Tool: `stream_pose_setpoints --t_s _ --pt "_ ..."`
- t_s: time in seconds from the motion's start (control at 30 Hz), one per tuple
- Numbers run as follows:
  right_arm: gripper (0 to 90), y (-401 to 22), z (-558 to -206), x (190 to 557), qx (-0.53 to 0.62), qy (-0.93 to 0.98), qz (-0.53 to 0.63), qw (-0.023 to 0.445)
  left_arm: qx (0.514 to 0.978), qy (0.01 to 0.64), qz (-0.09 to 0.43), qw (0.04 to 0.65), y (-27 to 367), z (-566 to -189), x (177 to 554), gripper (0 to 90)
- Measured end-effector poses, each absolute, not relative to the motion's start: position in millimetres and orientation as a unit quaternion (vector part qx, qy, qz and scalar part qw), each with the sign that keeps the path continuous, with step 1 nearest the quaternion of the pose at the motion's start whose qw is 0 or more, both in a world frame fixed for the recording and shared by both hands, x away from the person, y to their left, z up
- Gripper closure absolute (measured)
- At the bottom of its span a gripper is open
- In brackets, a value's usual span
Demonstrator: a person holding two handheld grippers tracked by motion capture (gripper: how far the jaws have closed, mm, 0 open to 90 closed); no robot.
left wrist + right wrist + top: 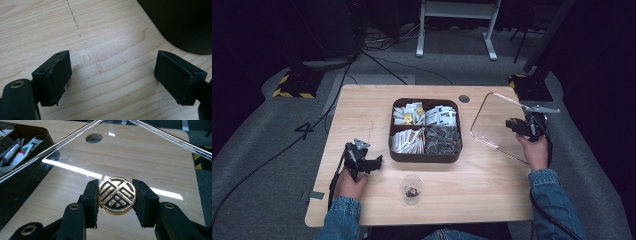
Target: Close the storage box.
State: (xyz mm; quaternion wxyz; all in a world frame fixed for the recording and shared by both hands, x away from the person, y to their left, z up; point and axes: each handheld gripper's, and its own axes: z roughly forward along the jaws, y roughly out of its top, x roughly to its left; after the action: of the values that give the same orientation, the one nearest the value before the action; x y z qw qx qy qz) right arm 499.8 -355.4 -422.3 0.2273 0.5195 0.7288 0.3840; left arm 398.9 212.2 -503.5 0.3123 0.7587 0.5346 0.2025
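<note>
Two hands at work: the right hand-held gripper (116, 197) is raised at the counter's (492, 190) right edge, jaws clamped on the gold-and-black knob (117, 195) of a clear lid (497, 122), held tilted beside the dark compartment tray (425, 155). Left hand-held gripper (112, 75) sits low over bare wood, jaws spread wide, gripping nothing. Small clear cup (411, 188) stands near the front edge.

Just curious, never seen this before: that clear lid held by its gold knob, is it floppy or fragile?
Probably stiff: the clear lid hangs tilted from the right gripper without sagging. Its glossy reflections suggest glass or acrylic, so perhaps breakable. The gold knob looks smooth, maybe slippery.
</note>
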Motion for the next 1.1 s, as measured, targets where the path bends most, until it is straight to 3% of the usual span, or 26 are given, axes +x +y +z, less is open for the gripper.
stream_pose_setpoints --t_s 0.73,1.1 --pt "58.4 -333 -393 493 0.488 0.737 0.416 0.214 0.758 0.536 0.204 0.310 212 -503 400 15.0" --pt "58.4 -294 -368 497 0.460 0.747 0.451 0.165 0.754 0.541 0.205 0.310 211 -504 400 15.1"
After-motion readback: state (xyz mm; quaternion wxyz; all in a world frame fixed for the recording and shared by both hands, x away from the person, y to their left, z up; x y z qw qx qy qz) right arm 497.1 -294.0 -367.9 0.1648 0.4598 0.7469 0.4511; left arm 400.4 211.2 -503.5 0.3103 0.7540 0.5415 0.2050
